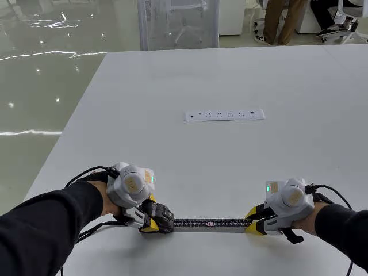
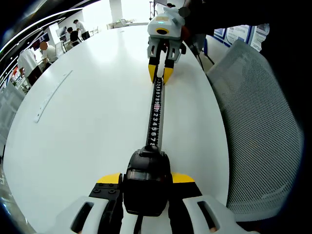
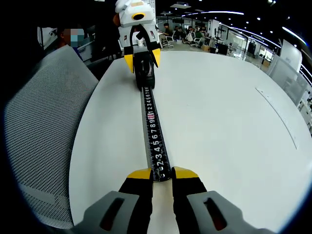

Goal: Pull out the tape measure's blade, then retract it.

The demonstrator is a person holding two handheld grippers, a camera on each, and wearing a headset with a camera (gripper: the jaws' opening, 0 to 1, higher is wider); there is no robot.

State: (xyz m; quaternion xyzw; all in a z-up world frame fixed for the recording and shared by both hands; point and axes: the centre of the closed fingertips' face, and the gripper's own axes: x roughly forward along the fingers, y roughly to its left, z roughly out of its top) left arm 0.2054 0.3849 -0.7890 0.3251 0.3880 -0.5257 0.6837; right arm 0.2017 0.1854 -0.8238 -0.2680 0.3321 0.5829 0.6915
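- Left hand-held gripper [image 1: 150,222] is clamped on the tape measure [image 1: 161,217] case, around 7 o'clock on the surface [image 1: 230,161].
- Right hand-held gripper [image 1: 255,222] pinches the blade [image 1: 210,223] tip at 5 o'clock.
- Best bet: pull straight toward 3 o'clock, blade kept flat.

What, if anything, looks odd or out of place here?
Nothing stands out. The blade runs straight and flat between the left claw, shut on the case, and the right claw, shut on its tip. The power strip lies flat on the table.
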